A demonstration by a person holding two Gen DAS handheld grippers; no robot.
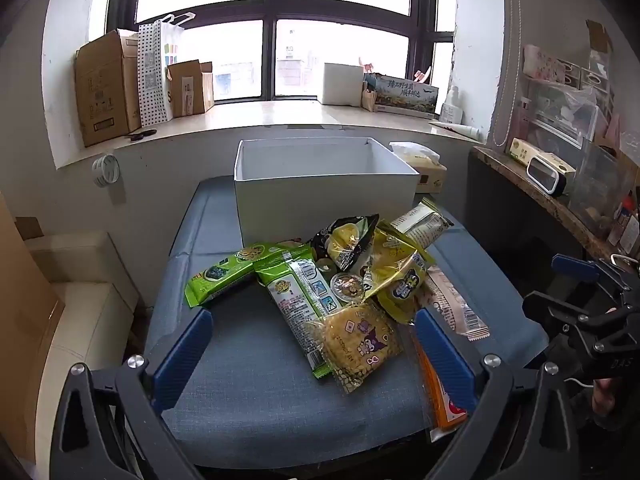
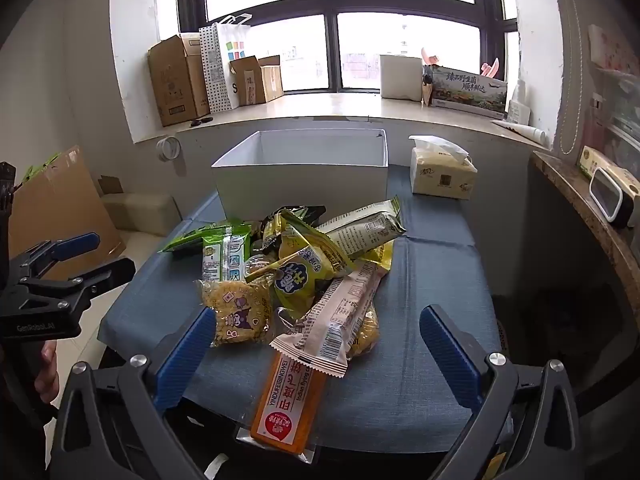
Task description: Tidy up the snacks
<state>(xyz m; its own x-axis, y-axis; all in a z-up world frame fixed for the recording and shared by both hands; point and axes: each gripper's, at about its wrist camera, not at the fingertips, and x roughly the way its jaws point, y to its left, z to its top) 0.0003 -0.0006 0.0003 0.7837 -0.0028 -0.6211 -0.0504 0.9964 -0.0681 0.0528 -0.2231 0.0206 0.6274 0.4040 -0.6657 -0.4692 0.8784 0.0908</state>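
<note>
On a low table covered in blue woven cloth (image 2: 432,272), below a wide window, sits a large white open-topped box (image 2: 304,184) with stiff, square walls — it looks empty, and is likely where the snacks belong. Just in front of it, close to or touching its near wall, lies a loose heap of snack packets (image 2: 304,276), crinkly and glossy, overlapping one another. Nearest the right gripper (image 2: 316,354) is a long flat orange packet (image 2: 290,404) hanging a little over the table's near edge, with a pale pink bar wrapper (image 2: 340,320) lying across its far end. A square clear pouch of yellow noodles (image 2: 238,314) rests on the left of the heap; green sachets (image 1: 240,272) lie beyond. The left gripper (image 1: 314,354) hovers over the near cloth. Both grippers have their blue ribbed fingers spread wide, holding nothing. A good start would be taking a top, free-lying packet first — pinching across its flat middle, since slick film slips and anything pinned beneath may drag its neighbours. A soft tissue pack (image 2: 442,174) stands to the right of the box.
</note>
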